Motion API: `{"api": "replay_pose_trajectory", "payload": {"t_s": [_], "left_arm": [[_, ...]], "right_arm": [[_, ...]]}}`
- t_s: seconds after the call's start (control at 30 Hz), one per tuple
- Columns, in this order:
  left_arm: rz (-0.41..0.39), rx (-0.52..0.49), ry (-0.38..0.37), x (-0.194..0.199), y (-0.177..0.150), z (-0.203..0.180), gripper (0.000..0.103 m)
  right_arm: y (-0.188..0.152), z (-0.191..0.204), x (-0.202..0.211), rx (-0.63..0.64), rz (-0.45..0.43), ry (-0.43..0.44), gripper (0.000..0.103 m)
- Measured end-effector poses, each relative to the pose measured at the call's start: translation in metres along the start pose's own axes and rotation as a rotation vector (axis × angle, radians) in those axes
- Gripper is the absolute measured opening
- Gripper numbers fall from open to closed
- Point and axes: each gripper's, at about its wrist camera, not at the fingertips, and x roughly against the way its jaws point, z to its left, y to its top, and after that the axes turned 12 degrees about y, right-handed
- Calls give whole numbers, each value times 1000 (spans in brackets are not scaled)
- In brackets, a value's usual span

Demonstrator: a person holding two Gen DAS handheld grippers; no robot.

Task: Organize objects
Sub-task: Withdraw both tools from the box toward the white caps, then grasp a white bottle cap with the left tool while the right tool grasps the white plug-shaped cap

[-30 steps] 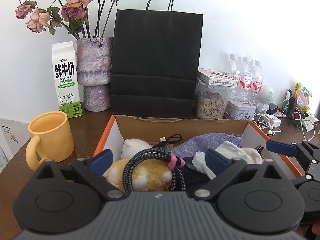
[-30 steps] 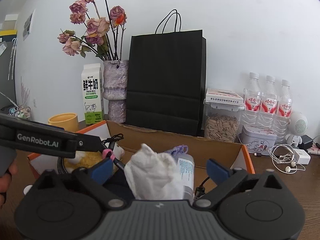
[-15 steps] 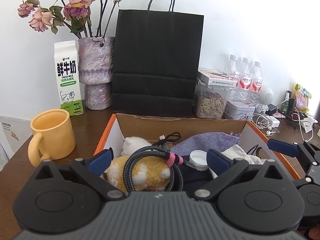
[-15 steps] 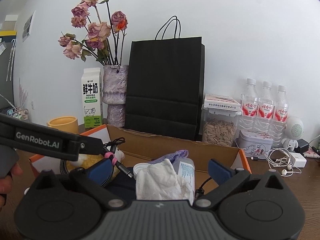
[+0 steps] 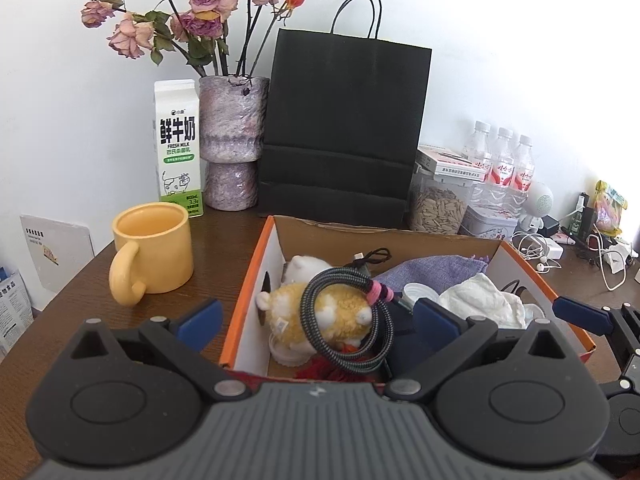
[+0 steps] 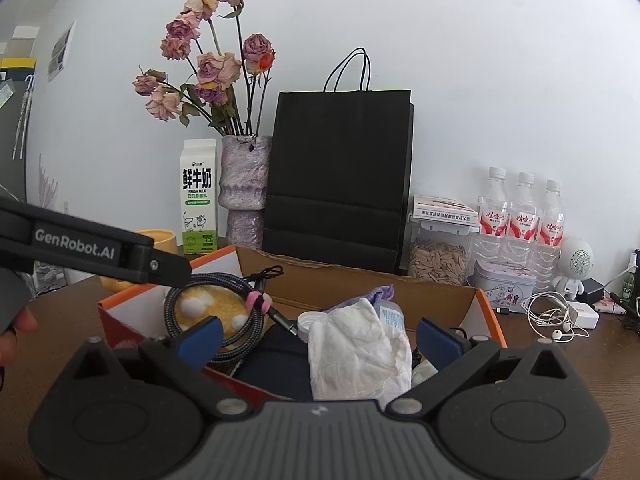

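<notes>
Change since earlier: both grippers have pulled back and up from the cardboard box (image 5: 400, 236); the crumpled white tissue (image 6: 356, 356) that stood between the right gripper's fingers now lies lower in the box, and the left gripper sits further left, with one finger outside the box wall.
Left gripper (image 5: 316, 316): blue-padded fingers spread wide, nothing between them; the left finger is over the wooden table (image 5: 80, 296), the right finger over the box's contents.
Right gripper (image 6: 318, 336): fingers spread wide, hovering at the near edge of the box with the tissue seen between them; whether they touch it I cannot tell.
Box contents: yellow plush toy (image 5: 340, 316) at the left end, with a coiled braided cable (image 5: 320, 344) bound by a pink tie draped around it; a white plush piece (image 5: 306, 268) behind it; a purple cloth pouch (image 5: 432, 270) toward the back; a white bottle cap (image 5: 418, 294) just beside the tissue; a dark blue item (image 6: 276, 364) under the tissue.
Outside the box: yellow mug (image 5: 154, 248) to the left, near the milk carton (image 5: 178, 148) and the vase of dried roses (image 5: 232, 144); black paper bag (image 5: 344, 132) upright behind the box; jar of seeds (image 5: 438, 208) and three water bottles (image 5: 500, 164) to the right.
Person: fingertips (image 6: 16, 332) visible at the left edge of the right wrist view.
</notes>
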Motion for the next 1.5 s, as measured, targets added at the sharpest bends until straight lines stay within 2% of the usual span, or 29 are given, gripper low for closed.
{"api": "replay_pose_trajectory", "payload": {"t_s": [0.4,0.73,0.9,1.07,1.13,1.27,1.5], "left_arm": [[43,-6,89,28,-24,59,103],[143,-40,137,23,-51,101,103],[197,-86,131,9,-63,106,103],[249,-117,115,-12,-71,102,103],[266,-131,113,-20,-73,99,103],[270,-128,92,-29,-72,94,103],[231,-139,54,-43,-69,86,103]], "right_arm": [[-16,52,15,-13,60,53,103],[-33,77,1,-43,188,78,103],[-39,76,-9,-79,240,61,102],[-42,73,-21,-115,291,58,94],[-43,71,-24,-130,300,60,94],[-43,68,-31,-145,327,53,94],[-44,65,-40,-149,357,44,98]]}}
